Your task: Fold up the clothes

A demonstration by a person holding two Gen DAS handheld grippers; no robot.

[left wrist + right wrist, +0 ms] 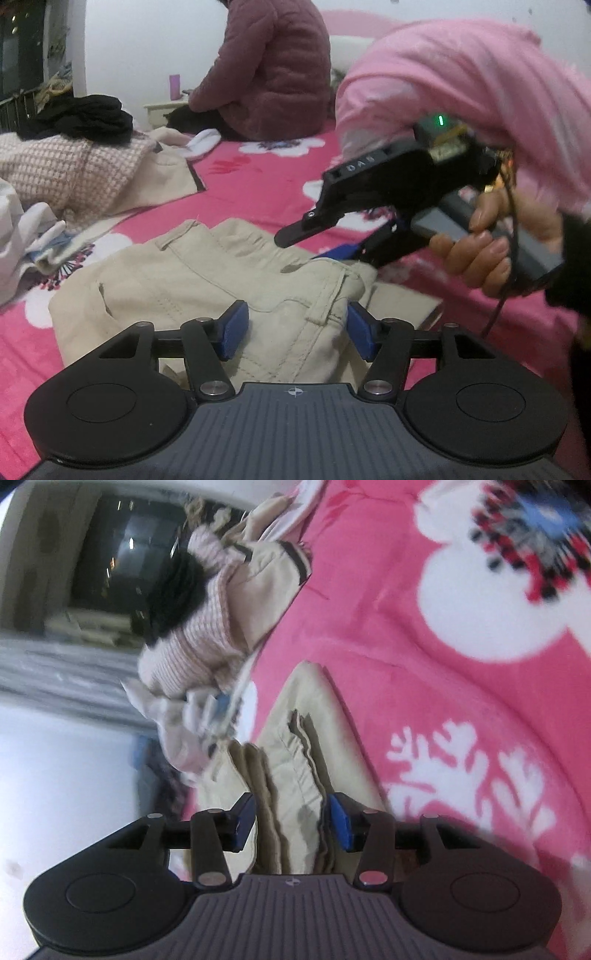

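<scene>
Beige cotton trousers, folded into a thick bundle, were seen lying on a bed covered by a pink blanket with white flower shapes in the left wrist view. The left hand-held gripper was held over the near edge of the bundle with its blue-padded fingers spread apart, cloth showing between them but not pinched. The right hand-held gripper, carried by a hand in a pink sleeve, was placed at the far right corner of the trousers, one finger above the cloth and one below. A checked pink-and-white garment under a black one was heaped at the left, and a seated person in a mauve quilted jacket was visible behind.

In the right wrist view, which was tilted sideways, the stacked layers of the trousers were seen between the fingers of the right hand-held gripper; whether they were clamped could not be told.
</scene>
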